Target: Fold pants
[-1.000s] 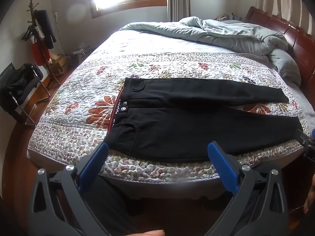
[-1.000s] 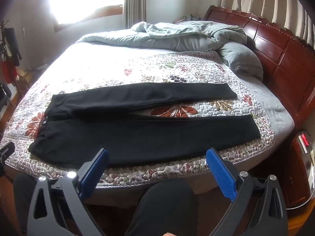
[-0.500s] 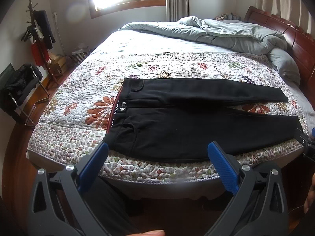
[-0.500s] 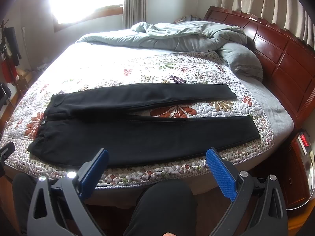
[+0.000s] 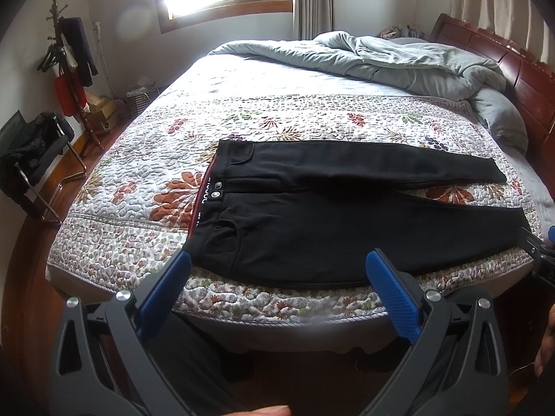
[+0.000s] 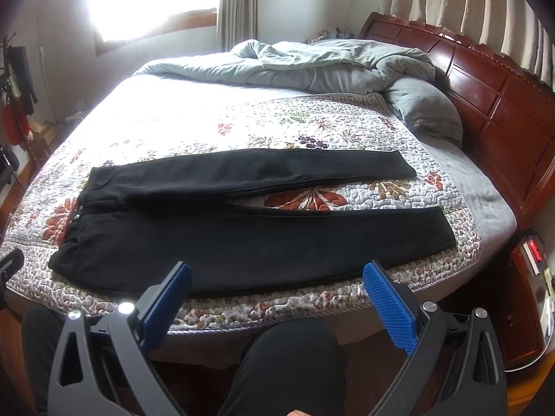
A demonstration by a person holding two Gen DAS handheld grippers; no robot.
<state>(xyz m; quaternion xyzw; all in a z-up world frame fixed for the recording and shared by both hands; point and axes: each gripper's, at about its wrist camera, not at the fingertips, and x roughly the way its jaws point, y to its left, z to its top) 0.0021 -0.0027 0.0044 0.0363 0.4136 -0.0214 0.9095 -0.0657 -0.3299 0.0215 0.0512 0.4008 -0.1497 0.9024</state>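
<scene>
Black pants (image 5: 312,215) lie flat on the floral quilt (image 5: 145,187), waistband to the left, both legs spread apart and running right. They also show in the right wrist view (image 6: 242,239). My left gripper (image 5: 277,263) is open and empty, held off the bed's near edge in front of the waist and hip. My right gripper (image 6: 275,272) is open and empty, held off the near edge in front of the near leg. Neither touches the pants.
A rumpled grey duvet (image 5: 399,59) and pillow (image 6: 426,111) lie at the far side by the wooden headboard (image 6: 503,93). A coat rack (image 5: 69,66) and chair (image 5: 38,159) stand left. A nightstand (image 6: 530,277) stands right. The person's knee (image 6: 295,357) is below.
Both grippers have drifted very slightly; the pants have not moved and both grippers stay open.
</scene>
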